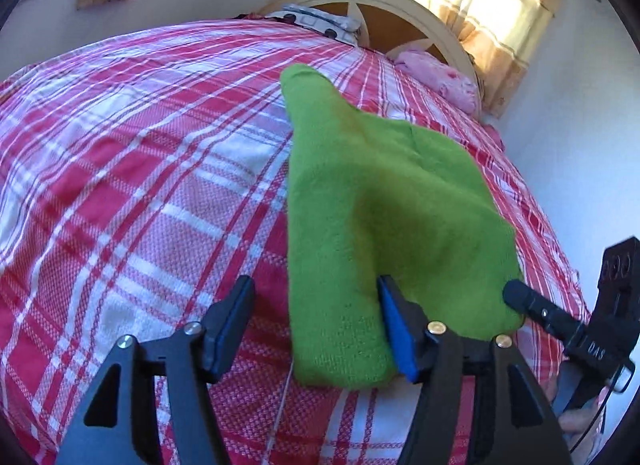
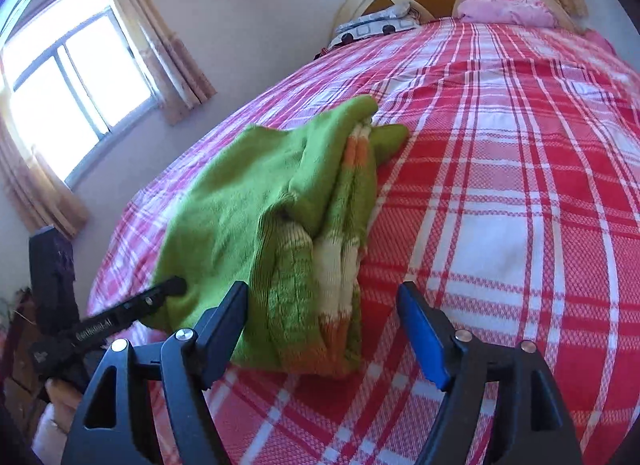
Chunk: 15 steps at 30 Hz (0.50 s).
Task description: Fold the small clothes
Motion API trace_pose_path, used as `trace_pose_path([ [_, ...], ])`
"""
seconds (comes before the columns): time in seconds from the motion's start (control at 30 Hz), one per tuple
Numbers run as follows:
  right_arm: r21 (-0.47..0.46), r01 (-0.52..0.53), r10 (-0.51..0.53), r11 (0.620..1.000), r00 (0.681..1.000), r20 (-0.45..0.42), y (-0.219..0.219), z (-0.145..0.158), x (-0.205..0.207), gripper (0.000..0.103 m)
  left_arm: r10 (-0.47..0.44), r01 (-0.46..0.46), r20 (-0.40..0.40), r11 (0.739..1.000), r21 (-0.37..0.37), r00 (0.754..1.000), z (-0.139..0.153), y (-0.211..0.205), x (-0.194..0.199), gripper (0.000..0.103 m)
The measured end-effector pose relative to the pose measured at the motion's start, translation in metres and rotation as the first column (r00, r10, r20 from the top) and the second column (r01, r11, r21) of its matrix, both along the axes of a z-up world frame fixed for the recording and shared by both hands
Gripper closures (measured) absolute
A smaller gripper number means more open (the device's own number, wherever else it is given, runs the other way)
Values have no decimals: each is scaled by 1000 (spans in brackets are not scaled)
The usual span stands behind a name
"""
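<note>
Nearest in the left wrist view: left gripper, jaws apart, pressing on nothing; near edge of a green knitted sweater lying just ahead, partly between the blue pads. Off to its right, tip of the other tool touching or nearly touching the same hem.

Nearest in the right wrist view: right gripper, jaws likewise apart and empty, ribbed hem of the green knitted sweater resting between them, striped white and orange along the fold.

Judged from this: sweater already doubled over lengthwise, layers stacked and sleeves tucked in, both tools released. Likely left: at least one more fold across to make a compact bundle, plus smoothing of the bunched far end.

Beyond the tools: red and white plaid bedspread under the garment, fairly smooth. Farther ahead: patterned pillow and pink bundle of fabric against a cream arched headboard. Farthest: pale walls, sunlit windows with tan curtains.
</note>
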State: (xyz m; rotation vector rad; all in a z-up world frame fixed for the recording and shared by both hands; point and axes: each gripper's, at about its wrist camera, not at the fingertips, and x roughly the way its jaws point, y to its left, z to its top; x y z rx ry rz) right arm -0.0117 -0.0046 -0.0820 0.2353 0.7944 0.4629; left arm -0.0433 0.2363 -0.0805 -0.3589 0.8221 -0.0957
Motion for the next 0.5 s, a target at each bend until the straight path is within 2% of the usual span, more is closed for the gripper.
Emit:
trace_pose_path([
  [0.03, -13, 0, 0, 1000, 1000, 10, 2, 1, -3, 33, 3, -3, 0, 1000, 7, 1000, 1, -1, 0, 38],
  [0.07, -27, -5, 5, 1000, 1000, 12, 4, 1, -4, 55, 4, -4, 0, 1000, 27, 1000, 1, -3, 0, 38],
  [0.1, -45, -32, 32, 998, 999, 0, 10, 0, -4, 70, 5, -5, 1, 998, 59, 1000, 0, -7, 0, 38],
  [0.27, -191, -17, 24, 982, 999, 33, 29, 2, -12, 74, 25, -28, 16, 979, 201, 1000, -3, -26, -2, 38],
  [0.5, -164, -1, 0, 986, 1000, -11, 20, 0, -12, 74, 72, -61, -41, 973, 221, 997, 8, -25, -8, 37],
])
